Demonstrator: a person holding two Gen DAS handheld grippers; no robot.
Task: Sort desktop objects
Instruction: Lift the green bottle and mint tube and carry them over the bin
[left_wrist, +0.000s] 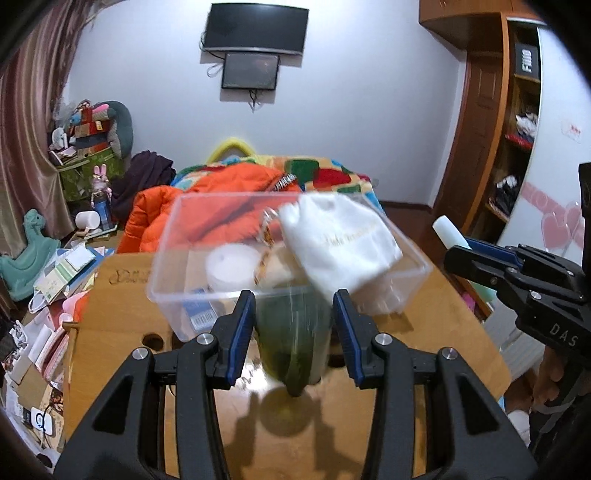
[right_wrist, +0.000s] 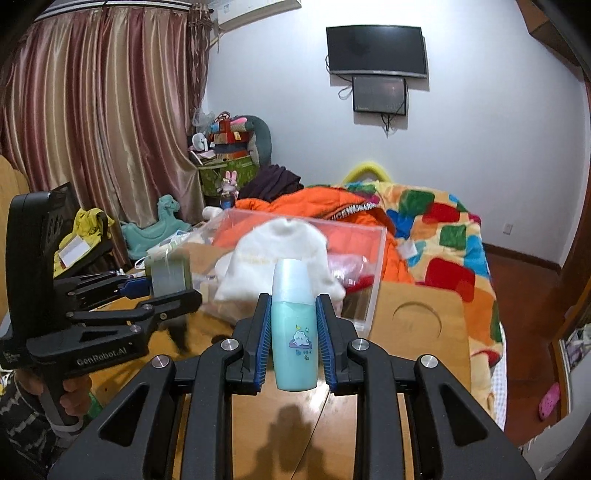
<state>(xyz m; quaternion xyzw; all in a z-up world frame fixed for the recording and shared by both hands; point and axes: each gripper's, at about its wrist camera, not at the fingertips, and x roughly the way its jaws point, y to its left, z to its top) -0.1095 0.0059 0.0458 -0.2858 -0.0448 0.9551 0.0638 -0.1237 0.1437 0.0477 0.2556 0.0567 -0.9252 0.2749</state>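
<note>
My left gripper (left_wrist: 294, 315) is shut on a green see-through cup (left_wrist: 293, 343), blurred, held above the wooden table (left_wrist: 122, 314) just in front of the clear plastic box (left_wrist: 177, 280). The box holds a white pouch (left_wrist: 343, 240), a white round jar (left_wrist: 232, 264) and other small items. My right gripper (right_wrist: 293, 317) is shut on a light blue bottle (right_wrist: 294, 328) with a cartoon label, held upright above the table. The left gripper also shows in the right wrist view (right_wrist: 162, 288), the right gripper in the left wrist view (left_wrist: 458, 247).
The clear box also shows in the right wrist view (right_wrist: 365, 254). Behind the table is a bed with an orange jacket (left_wrist: 221, 199) and a colourful blanket (right_wrist: 443, 229). Papers and boxes (left_wrist: 55, 280) clutter the left. A round recess (right_wrist: 417, 321) sits in the table's right part.
</note>
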